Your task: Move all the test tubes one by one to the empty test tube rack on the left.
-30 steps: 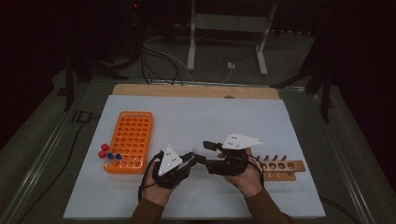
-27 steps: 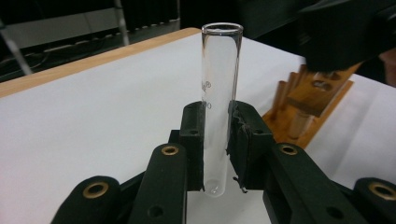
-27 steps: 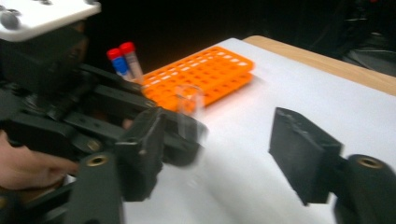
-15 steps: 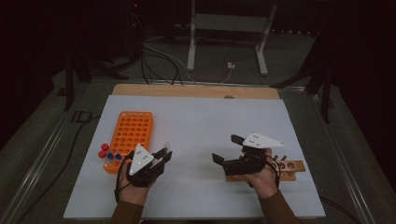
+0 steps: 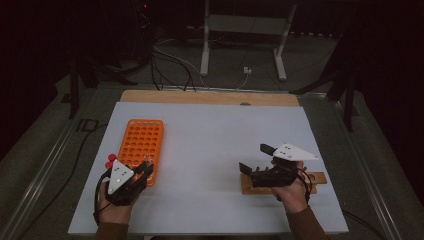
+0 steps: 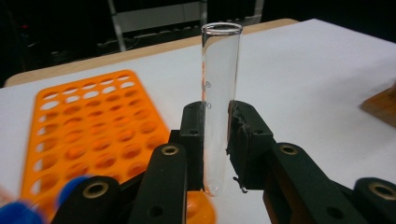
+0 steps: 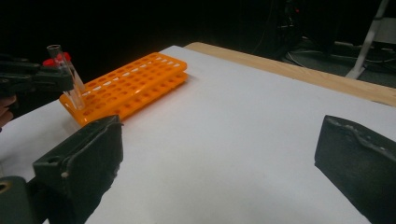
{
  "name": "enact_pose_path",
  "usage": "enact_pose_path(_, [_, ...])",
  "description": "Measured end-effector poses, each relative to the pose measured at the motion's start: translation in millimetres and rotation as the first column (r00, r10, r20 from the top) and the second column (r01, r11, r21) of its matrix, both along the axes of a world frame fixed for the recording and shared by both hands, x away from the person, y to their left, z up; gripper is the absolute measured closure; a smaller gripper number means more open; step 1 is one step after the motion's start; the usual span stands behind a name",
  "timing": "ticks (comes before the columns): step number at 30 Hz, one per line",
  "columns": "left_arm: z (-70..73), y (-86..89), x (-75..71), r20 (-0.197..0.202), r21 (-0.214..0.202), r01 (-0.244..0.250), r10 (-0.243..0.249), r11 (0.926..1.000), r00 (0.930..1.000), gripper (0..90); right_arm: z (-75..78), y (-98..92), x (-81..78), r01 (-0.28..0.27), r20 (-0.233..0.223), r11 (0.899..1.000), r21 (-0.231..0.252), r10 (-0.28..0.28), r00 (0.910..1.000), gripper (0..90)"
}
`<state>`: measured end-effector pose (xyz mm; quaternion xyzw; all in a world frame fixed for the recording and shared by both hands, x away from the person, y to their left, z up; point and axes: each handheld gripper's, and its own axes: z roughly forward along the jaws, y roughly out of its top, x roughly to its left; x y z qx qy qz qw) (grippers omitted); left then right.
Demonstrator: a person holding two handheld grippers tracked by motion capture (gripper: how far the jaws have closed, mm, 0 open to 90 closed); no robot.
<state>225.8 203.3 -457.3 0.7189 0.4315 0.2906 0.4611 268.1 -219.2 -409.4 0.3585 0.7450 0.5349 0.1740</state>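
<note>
A clear glass test tube (image 6: 220, 70) stands upright between the pads of my left gripper (image 6: 217, 116), which is shut on its lower half. That left gripper (image 5: 145, 167) hovers at the near end of the orange tube rack (image 5: 142, 142). From the right gripper view the tube (image 7: 70, 79) leans over the rack's near corner (image 7: 135, 79). My right gripper (image 5: 255, 158) sits over the wooden rack (image 5: 315, 177) at the right. Its jaws have just been opening and now stand wide, with nothing between them (image 7: 215, 154).
The white mat (image 5: 210, 130) covers the table, with a strip of wooden edge at the back. Red caps (image 5: 110, 160) lie left of the orange rack's near end, and blurred blue caps (image 6: 14, 212) sit by my left gripper. Stand legs and cables lie beyond the table.
The grippers were close together mid-table. My left one has carried the tube left to the orange rack's near end. My right one drew back right over the wooden rack and opened.
</note>
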Motion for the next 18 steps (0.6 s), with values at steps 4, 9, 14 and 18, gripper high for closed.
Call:
enact_pose_path(4, [-3.0,8.9,-2.9,-0.004,0.012,-0.027,0.027,0.9996,0.9996,76.6,0.3,-4.1,0.3,0.008,0.003,1.0,0.002,-0.008,1.0,1.5])
enact_pose_path(9, [-8.1,16.3,-4.0,-0.003,0.019,-0.07,0.07,0.9974,0.9976,76.5,0.1,-10.1,0.1,0.019,0.006,1.0,0.003,-0.019,0.9998,1.5])
enact_pose_path(14, [-12.7,15.4,-1.0,-0.009,0.047,-0.077,0.077,0.996,0.997,76.6,-2.0,-12.3,-1.0,0.023,0.004,1.0,0.007,-0.023,0.9997,1.5])
enact_pose_path(18, [-13.7,14.8,-0.9,-0.015,0.059,-0.091,0.092,0.9941,0.9957,76.6,-2.7,-13.5,-1.0,0.022,0.007,1.0,0.008,-0.022,0.9997,1.5])
